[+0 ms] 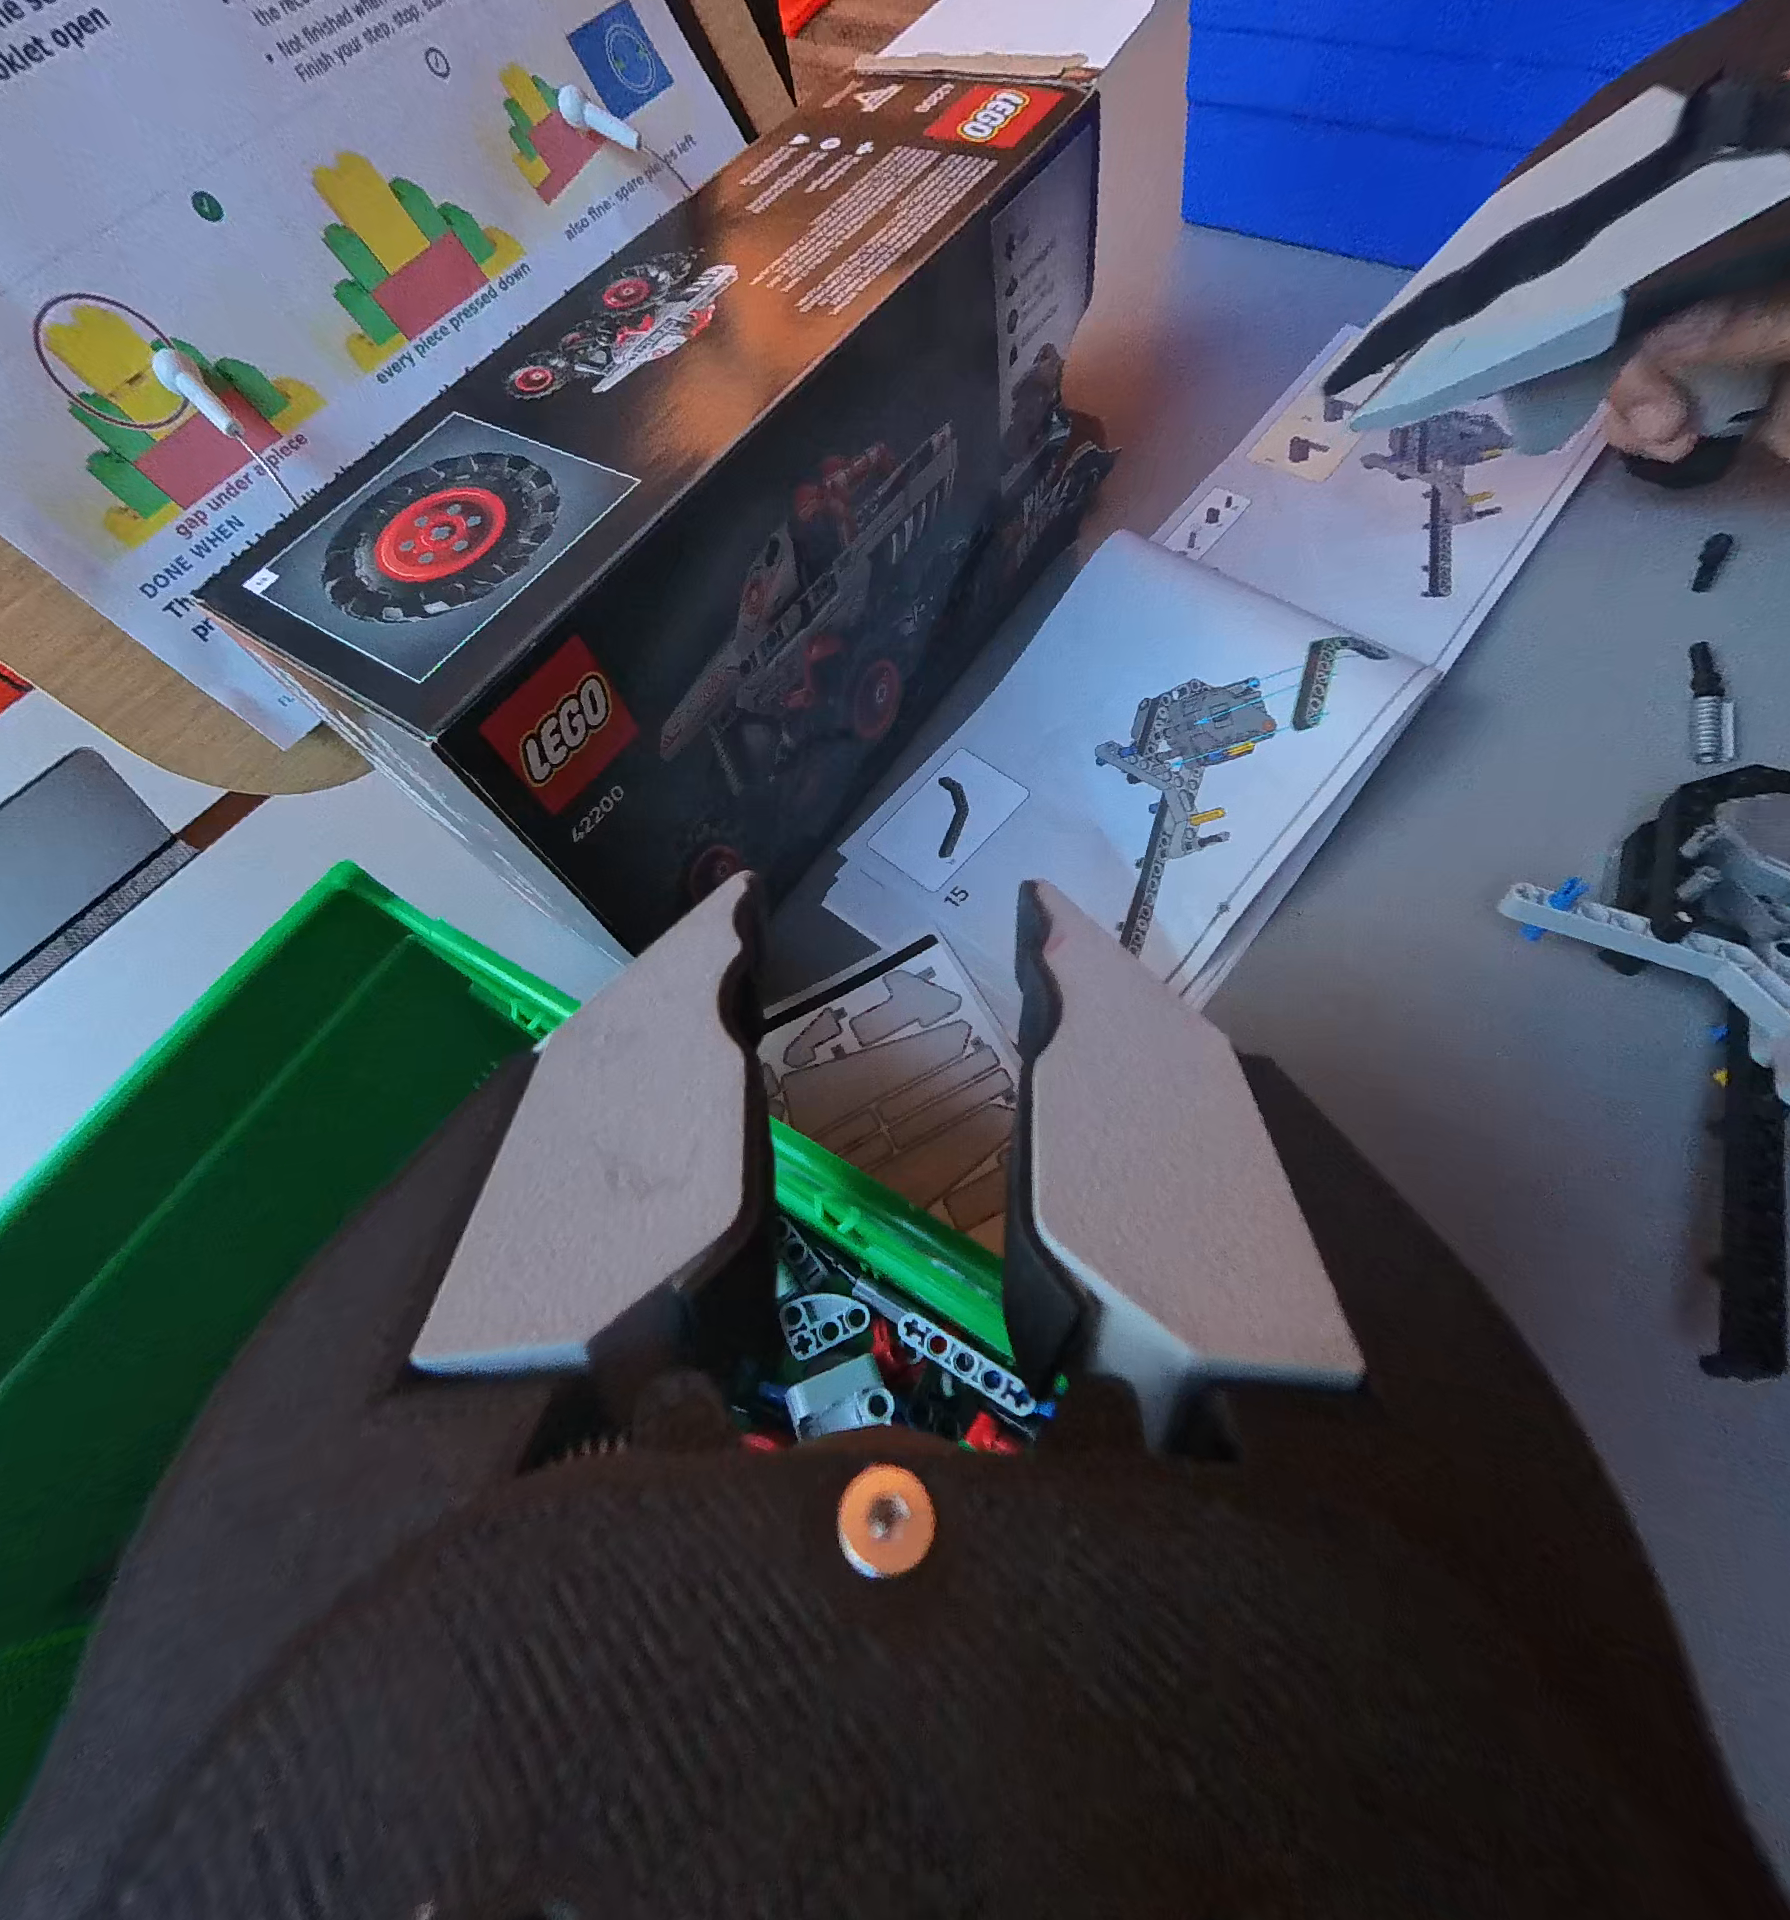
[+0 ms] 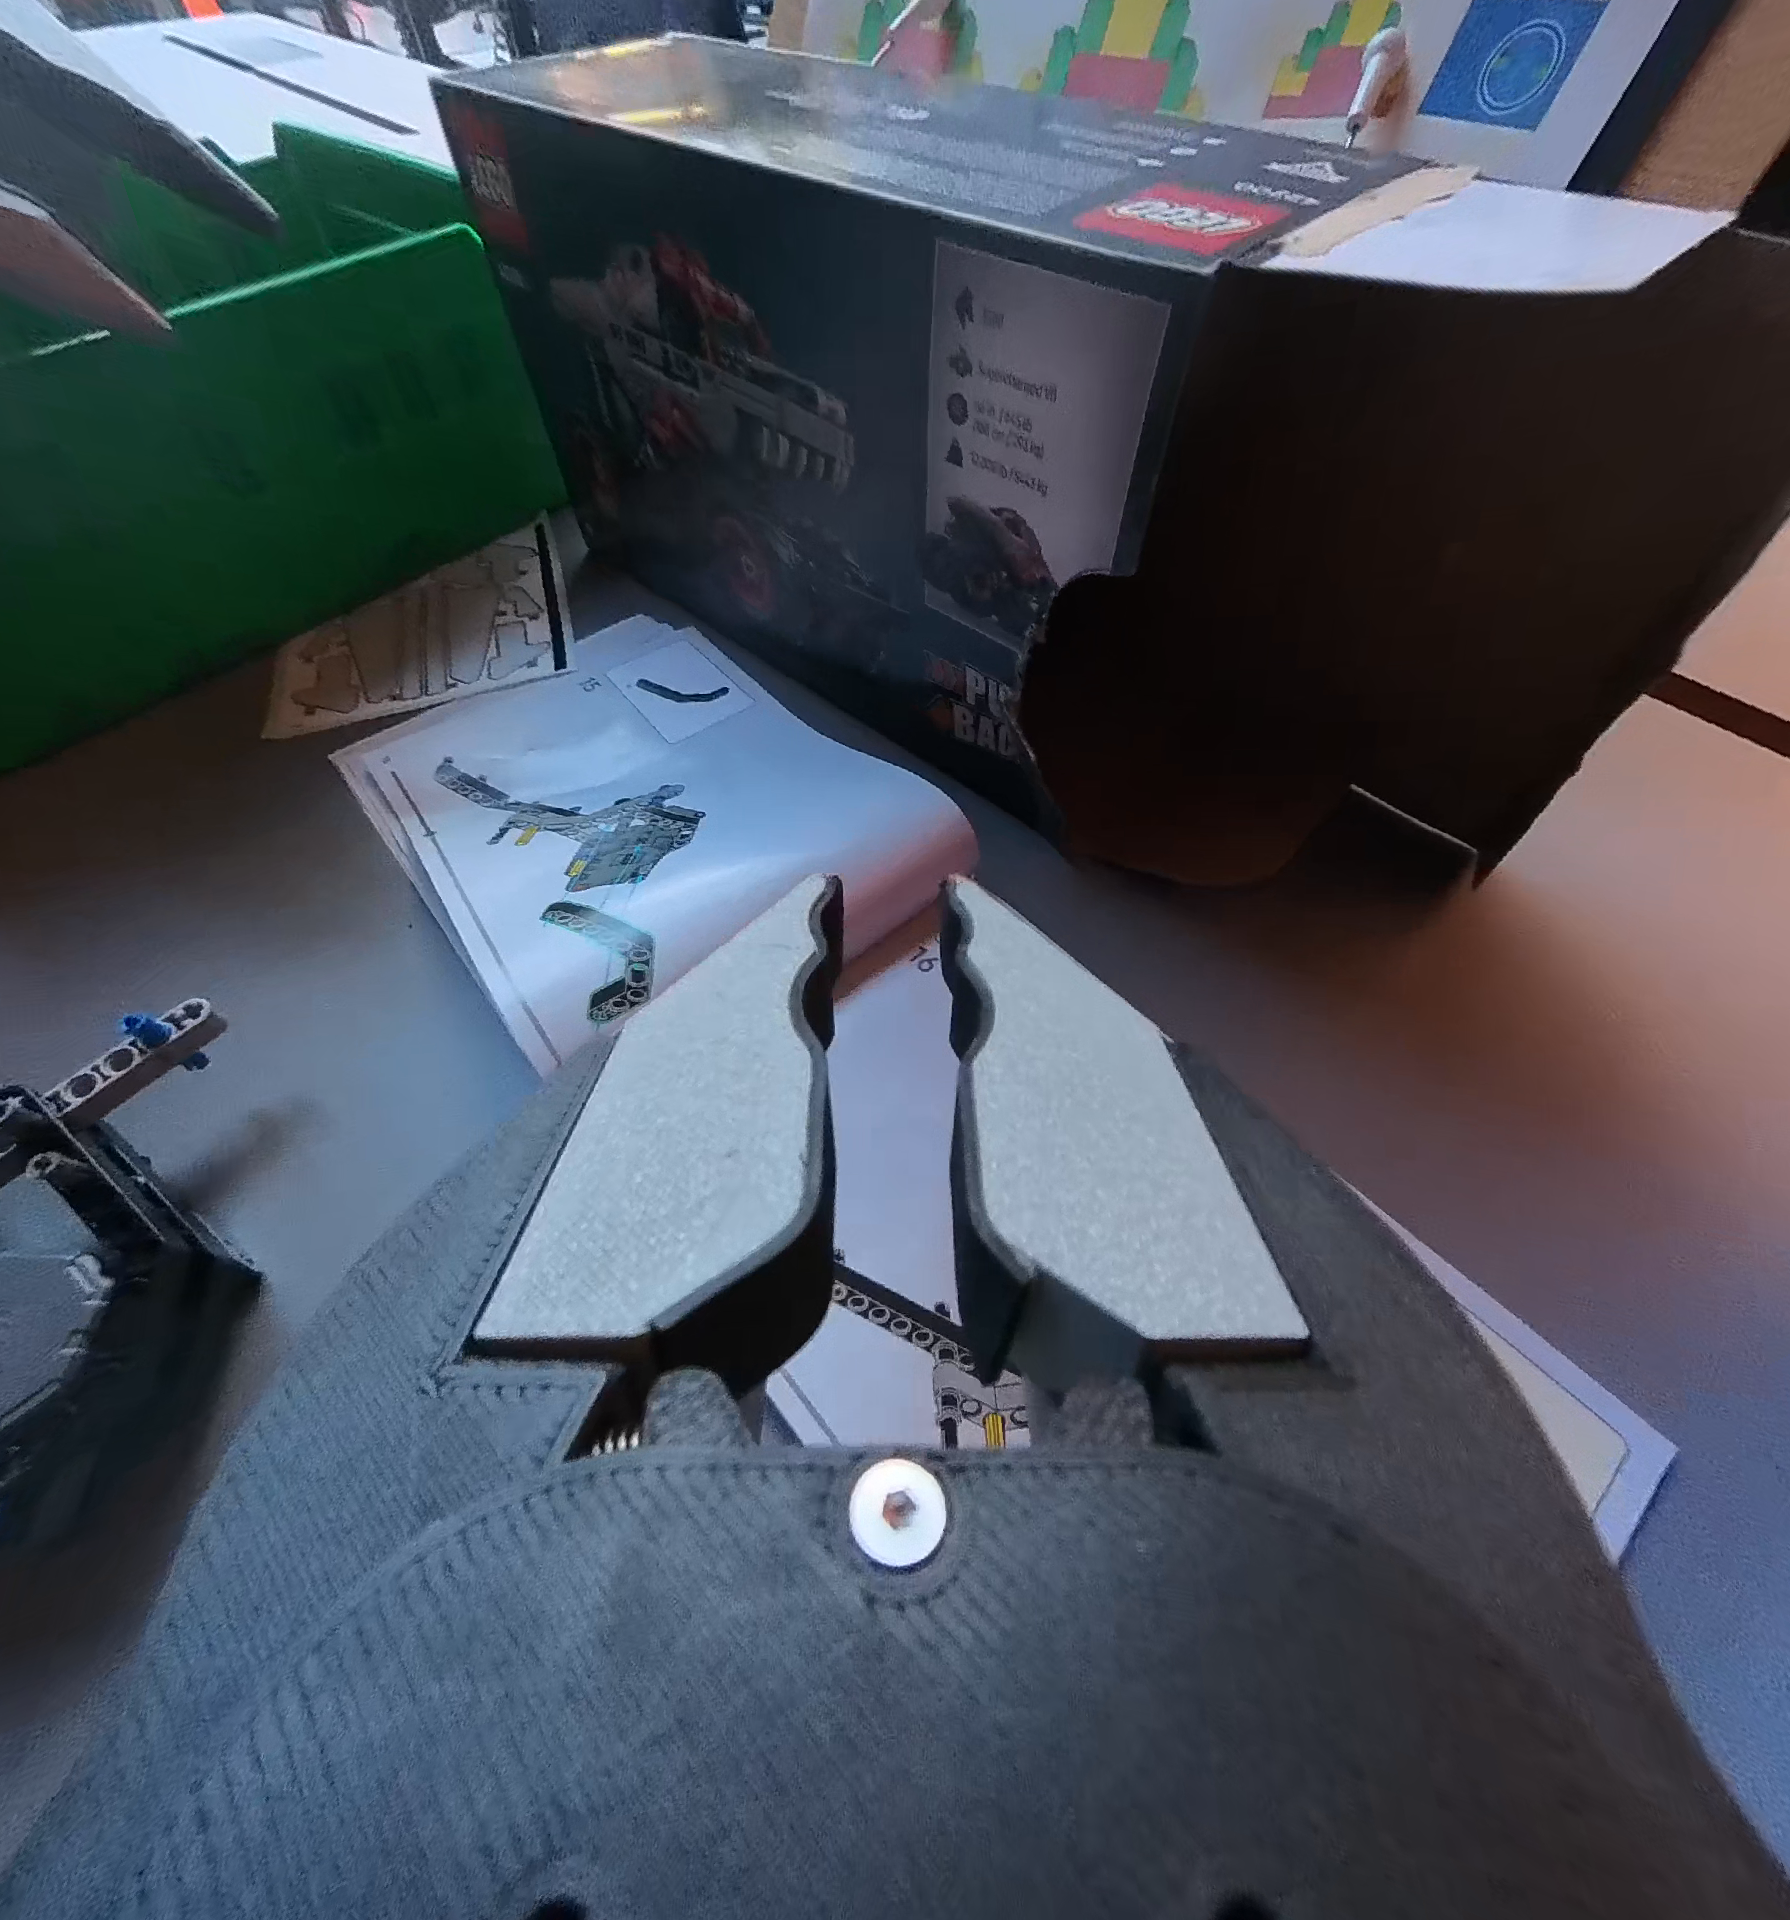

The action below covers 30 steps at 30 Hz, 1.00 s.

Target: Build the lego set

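My left gripper (image 1: 886, 899) is open and empty, above the near corner of the green bin (image 1: 247, 1091) that holds several loose lego pieces (image 1: 870, 1351). My right gripper (image 2: 889, 894) is open with a narrow gap and empty, low over the open instruction booklet (image 2: 766, 790); it also shows at the top right of the left wrist view (image 1: 1338, 400), over the booklet (image 1: 1130, 727). The partly built grey and black lego model (image 1: 1722, 935) lies on the table to the right; it shows at the left edge of the right wrist view (image 2: 70, 1122).
The black lego set box (image 1: 662, 468) stands behind the booklet, with an open torn end in the right wrist view (image 2: 1338, 571). A sticker sheet (image 1: 901, 1081) lies by the bin. Two small black parts (image 1: 1710, 561) (image 1: 1706, 707) lie on the grey table (image 1: 1442, 1195). A printed poster (image 1: 247, 208) stands behind. Tip to tip, the grippers are about 25 cm apart.
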Tool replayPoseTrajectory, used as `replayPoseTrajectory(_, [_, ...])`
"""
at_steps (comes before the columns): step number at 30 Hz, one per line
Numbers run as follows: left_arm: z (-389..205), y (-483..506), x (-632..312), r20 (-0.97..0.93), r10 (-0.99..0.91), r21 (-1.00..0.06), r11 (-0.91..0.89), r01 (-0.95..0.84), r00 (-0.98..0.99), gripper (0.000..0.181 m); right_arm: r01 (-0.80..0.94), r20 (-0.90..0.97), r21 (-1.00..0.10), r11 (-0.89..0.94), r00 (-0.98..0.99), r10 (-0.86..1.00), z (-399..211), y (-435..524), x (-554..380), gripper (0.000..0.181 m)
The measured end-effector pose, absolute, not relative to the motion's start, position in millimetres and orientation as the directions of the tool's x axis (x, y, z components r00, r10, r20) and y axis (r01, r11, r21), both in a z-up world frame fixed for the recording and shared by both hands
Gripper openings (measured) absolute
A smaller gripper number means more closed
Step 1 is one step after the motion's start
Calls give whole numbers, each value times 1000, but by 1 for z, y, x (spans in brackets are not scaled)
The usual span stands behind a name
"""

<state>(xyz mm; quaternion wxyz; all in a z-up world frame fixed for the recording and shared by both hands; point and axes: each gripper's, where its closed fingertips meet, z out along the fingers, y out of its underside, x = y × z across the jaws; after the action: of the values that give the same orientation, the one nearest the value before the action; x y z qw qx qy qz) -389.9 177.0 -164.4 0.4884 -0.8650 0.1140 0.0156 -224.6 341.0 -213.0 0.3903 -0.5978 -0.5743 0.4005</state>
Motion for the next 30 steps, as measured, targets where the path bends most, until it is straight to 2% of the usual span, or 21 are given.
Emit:
replayPoseTrajectory(9, [-158,175,-400,-147,-146,-857,-475,-199,978,40,339,-8,-941,-2,-15,1000,-205,332,-226,15])
replayPoseTrajectory(16, [-160,177,-402,-147,-135,-857,-477,-195,980,38,344,97,-936,78,37,995,-196,350,-213,8])
replayPoseTrajectory(21, [-161,177,-401,-147,-143,-857,-476,-198,979,37,334,15,-942,6,24,1000,-199,351,-212,4])
replayPoseTrajectory(30, [-162,177,-402,-144,-139,-859,-475,-193,980,36,352,17,-936,6,28,999,-204,351,-215,1])
